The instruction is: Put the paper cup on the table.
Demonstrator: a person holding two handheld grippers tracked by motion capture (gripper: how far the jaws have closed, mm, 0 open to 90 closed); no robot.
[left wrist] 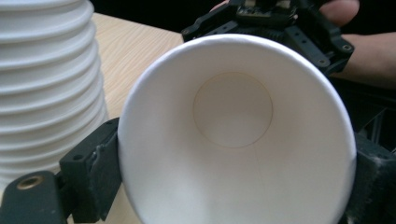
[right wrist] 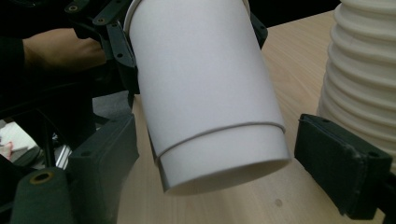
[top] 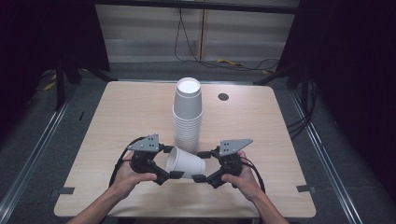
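While a single white paper cup [top: 185,164] lies on its side between two hand-held black grippers near the front edge of the pale wooden counter [top: 121,112], the left gripper [top: 173,161] clamps it at the rim, its fingers [left wrist: 95,172] pressed against the wide open mouth. From the left gripper view the cup's pale round bottom faces the camera through that mouth. The right gripper [top: 201,165] sits at the cup's narrow base with its fingers [right wrist: 343,163] spread, a gap showing on either side of the base in the right gripper view, so it grasps nothing. A tall stack of nested white paper cups [top: 187,114] stands upside down just behind the held cup, toward the counter's middle. A small dark round grommet [top: 223,96] sits near the far edge.
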